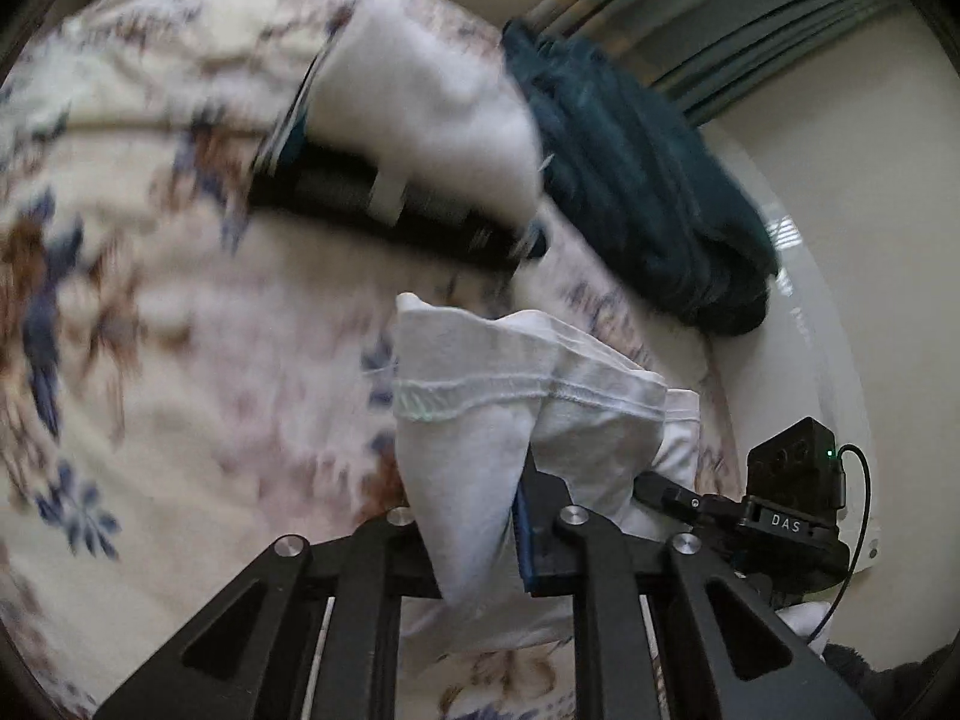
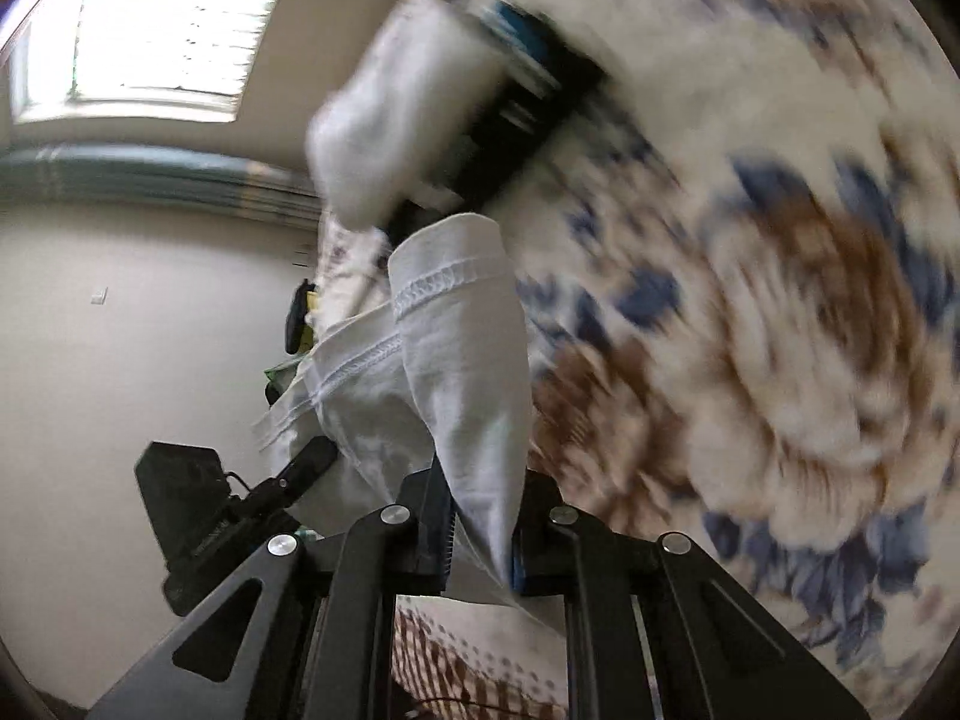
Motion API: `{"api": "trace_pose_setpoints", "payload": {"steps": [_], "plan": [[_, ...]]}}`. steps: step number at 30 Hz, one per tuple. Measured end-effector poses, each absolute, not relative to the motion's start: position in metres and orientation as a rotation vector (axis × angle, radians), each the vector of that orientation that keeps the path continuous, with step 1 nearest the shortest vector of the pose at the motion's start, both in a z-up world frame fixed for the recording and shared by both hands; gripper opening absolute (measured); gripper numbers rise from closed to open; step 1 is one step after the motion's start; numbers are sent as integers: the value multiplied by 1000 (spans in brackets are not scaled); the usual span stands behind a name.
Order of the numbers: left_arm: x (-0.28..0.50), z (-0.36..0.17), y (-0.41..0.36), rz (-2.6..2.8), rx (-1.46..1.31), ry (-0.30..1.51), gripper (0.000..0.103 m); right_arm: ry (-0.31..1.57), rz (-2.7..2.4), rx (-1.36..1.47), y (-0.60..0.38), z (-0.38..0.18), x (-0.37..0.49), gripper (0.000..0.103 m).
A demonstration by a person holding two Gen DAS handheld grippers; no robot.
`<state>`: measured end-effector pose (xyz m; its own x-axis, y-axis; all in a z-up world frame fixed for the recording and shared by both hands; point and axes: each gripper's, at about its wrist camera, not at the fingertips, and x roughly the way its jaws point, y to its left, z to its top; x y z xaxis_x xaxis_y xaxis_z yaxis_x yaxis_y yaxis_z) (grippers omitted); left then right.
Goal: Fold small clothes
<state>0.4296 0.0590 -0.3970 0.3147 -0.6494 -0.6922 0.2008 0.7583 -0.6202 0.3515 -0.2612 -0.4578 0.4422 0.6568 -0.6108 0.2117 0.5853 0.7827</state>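
A small white garment [image 1: 480, 420] with a stitched hem hangs between both grippers above a flowered bed cover [image 1: 180, 330]. My left gripper [image 1: 480, 540] is shut on one bunched edge of it. My right gripper [image 2: 480, 528] is shut on another hemmed edge of the same white garment [image 2: 462, 360]. Each wrist view shows the other gripper beside it, the right one [image 1: 792, 516] and the left one [image 2: 198, 516]. A white and black folded piece [image 1: 420, 138] lies farther back on the bed and also shows in the right wrist view [image 2: 420, 108].
A dark teal garment [image 1: 648, 192] lies heaped at the bed's far right edge. The flowered cover [image 2: 750, 300] fills the right wrist view's right side. A cream wall [image 2: 120, 330], a window [image 2: 156, 30] and striped curtains [image 1: 750, 18] lie beyond.
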Motion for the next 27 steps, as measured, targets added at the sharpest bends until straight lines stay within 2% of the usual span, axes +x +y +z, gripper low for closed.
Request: {"api": "trace_pose_setpoints", "payload": {"steps": [6,11,18,21,22,25,27], "plan": [[522,-335,63,-613,-475,1005,12,1016,368,882,-265,-384,427,15],[626,-323,50,-629,-435,971,12,959,335,840,-265,-355,537,15],[779,-364,35,-570,-348,1054,12,986,263,754,-254,-386,695,15],[811,-381,32,-518,-293,1096,12,1024,202,714,-256,-410,745,15],[820,-389,32,-497,-276,1117,16,1038,184,710,-257,-419,760,15],[831,-405,31,-472,-244,1160,17,1066,159,664,-256,-438,788,15],[832,-409,30,-469,-239,1168,19,1101,152,651,-256,-446,794,20]]}}
